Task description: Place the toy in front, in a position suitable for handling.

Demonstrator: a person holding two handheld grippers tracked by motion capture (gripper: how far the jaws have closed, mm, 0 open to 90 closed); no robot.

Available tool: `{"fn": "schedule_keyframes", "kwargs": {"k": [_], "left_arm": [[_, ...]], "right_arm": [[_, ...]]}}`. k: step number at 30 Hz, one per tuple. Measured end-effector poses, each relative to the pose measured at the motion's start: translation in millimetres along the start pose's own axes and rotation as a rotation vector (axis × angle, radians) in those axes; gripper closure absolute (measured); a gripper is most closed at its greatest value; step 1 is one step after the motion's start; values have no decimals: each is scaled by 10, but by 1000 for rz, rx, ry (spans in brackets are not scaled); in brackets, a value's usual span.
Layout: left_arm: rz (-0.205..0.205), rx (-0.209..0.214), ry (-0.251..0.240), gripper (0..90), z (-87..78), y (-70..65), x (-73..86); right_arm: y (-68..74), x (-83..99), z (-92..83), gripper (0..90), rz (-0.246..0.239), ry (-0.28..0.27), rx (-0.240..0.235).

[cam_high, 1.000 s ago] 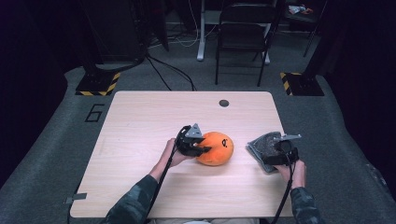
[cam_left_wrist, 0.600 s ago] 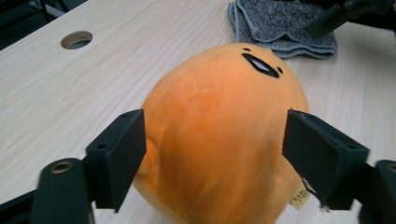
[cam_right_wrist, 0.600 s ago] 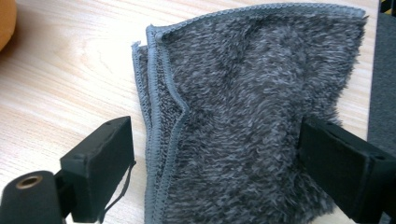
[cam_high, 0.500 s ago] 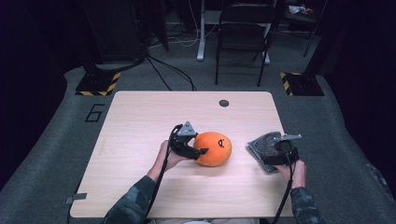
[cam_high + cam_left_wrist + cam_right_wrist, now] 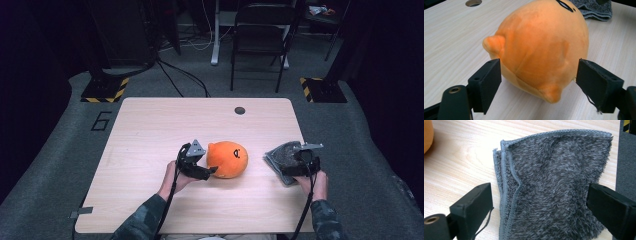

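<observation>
Two open tongs: my left tongs (image 5: 537,82) have just parted around the orange plush toy (image 5: 541,45), whose stitched face shows from above; right tongs (image 5: 544,212) straddle the grey towel (image 5: 556,185) untouched.

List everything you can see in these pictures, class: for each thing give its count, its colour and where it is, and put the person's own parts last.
Plush toy: one, orange with a small dark face, on the table, near the middle towards the person.
Cloth: one, grey and fluffy, folded, near the table's right edge.
Table: one, light wood, with a round hole near its far edge.
Chair: one, dark, on the floor beyond the table.
Striped floor plates: two, black and yellow, beyond the table's far corners.
Left gripper: one, black, jaws open either side of the plush toy; they have just been opening.
Right gripper: one, black, jaws open above the cloth.
Hands: two, each holding a gripper, at the table's near side.
</observation>
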State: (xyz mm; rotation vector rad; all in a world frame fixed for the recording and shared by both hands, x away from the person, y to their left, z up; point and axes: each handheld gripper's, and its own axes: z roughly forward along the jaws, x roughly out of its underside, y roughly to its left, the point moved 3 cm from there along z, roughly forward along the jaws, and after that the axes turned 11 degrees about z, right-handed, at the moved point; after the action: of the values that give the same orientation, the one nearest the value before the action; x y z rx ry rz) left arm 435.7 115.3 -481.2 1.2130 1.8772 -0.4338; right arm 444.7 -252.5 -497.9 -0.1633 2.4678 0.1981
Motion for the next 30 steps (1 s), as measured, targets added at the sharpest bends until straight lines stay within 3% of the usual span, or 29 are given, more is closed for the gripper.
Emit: {"fn": "schedule_keyframes", "kwargs": {"k": [3,7,12,16,23,30], "left_arm": [[-15,6,21,246,10,-61,62],[5,3,64,338,67,-101,81],[-29,-14,65,469,103,-69,127],[-63,0,57,532,102,-44,161],[-33,-3,59,519,109,-75,138],[-28,-6,67,648,108,-87,129]], "right_arm": [[3,0,8,41,-2,-1,-3],[2,-3,29,25,-7,-2,-2],[-30,19,63,8,0,5,2],[-59,-1,110,0,8,9,5],[-72,-27,197,0,8,4,-6],[-128,-54,333,0,13,16,4]]}}
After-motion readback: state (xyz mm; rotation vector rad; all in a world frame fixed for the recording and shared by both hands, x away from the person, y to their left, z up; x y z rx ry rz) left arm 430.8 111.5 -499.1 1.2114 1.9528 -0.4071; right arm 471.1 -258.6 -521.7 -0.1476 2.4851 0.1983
